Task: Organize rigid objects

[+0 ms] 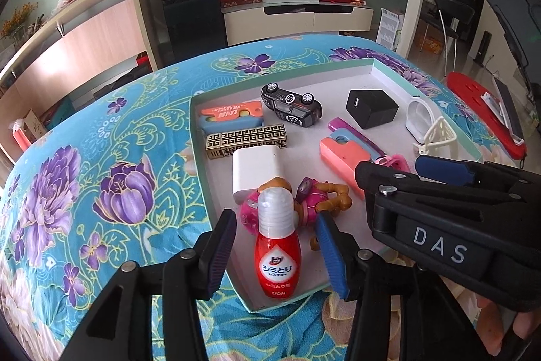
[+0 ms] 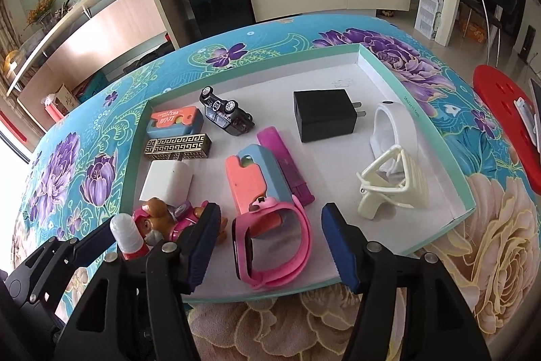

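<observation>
Floral turquoise tablecloth (image 1: 101, 158), shallow teal-rimmed white cardboard tray (image 2: 416, 120) holding toys, chargers. Small red plastic stain-remover bottle (image 1: 278, 254) stands upright in tray's near corner between parted pads of left gripper (image 1: 277, 251), apparently released. Right gripper (image 2: 270, 246) open, straddling pink plastic watch (image 2: 270, 246), no contact. Placing step; next likely withdraw left without tipping bottle.

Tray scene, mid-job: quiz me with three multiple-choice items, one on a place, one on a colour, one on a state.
1. Where does the red bottle stand?
A. near corner of the tray
B. far corner
C. on the tablecloth

2. What colour is the watch?
A. black
B. pink
C. white

3. How does the toy car lie?
A. on its wheels
B. wheels up
C. on its nose

Key: 1 A, it stands in the tray's nearest corner, between the left gripper pads. 2 B, its strap is pink. 3 B, the wheels face up.
</observation>
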A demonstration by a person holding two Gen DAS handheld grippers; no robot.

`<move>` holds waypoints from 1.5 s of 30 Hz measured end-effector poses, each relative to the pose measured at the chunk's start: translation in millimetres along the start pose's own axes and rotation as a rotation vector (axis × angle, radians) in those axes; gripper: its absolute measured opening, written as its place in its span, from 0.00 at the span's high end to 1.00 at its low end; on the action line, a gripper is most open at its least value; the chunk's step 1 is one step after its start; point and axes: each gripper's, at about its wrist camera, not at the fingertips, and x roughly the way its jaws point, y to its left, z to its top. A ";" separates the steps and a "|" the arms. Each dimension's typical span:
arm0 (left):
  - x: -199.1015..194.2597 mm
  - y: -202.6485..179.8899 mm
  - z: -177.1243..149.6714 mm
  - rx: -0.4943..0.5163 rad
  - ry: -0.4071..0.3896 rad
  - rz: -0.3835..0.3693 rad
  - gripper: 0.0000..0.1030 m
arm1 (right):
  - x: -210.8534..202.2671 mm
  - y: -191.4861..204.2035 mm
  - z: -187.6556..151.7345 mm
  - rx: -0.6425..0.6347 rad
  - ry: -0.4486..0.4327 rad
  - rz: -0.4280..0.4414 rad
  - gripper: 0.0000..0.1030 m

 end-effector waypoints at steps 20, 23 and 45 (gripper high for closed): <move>-46.8 34.2 -51.8 -0.072 -0.036 0.124 0.22 | -26.6 0.8 -25.4 -0.021 -0.014 0.007 0.20; -52.7 47.9 -59.7 -0.118 -0.034 0.164 0.15 | -30.5 3.3 -31.9 -0.036 -0.010 -0.009 0.19; -90.1 94.1 -109.5 -0.304 -0.026 0.240 0.00 | -47.5 43.1 -81.2 -0.162 0.002 0.003 0.03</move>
